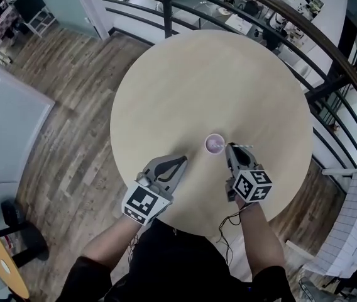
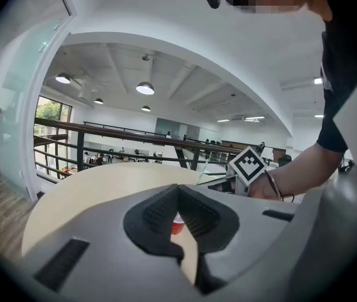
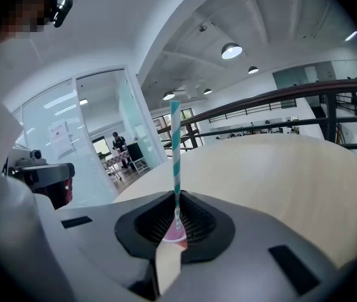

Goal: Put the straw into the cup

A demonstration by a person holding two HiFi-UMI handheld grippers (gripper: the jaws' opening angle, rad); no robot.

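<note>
A small pink cup [image 1: 214, 145] stands upright on the round beige table [image 1: 197, 87], near its front. My right gripper [image 1: 229, 147] is just right of the cup, shut on a teal-and-white striped straw [image 1: 245, 146]. In the right gripper view the straw [image 3: 175, 150] rises from between the closed jaws of the right gripper [image 3: 177, 200], with the cup [image 3: 176, 235] just beyond them. My left gripper [image 1: 183, 161] hovers to the cup's lower left, shut and holding nothing. In the left gripper view the left gripper [image 2: 178, 192] points toward the cup [image 2: 177, 226].
A dark metal railing [image 1: 304, 36] curves round the table's far and right sides. Wooden floor [image 1: 71, 106] lies to the left, with a small yellow table [image 1: 2, 263] at lower left. The person's arms reach in from the table's front edge.
</note>
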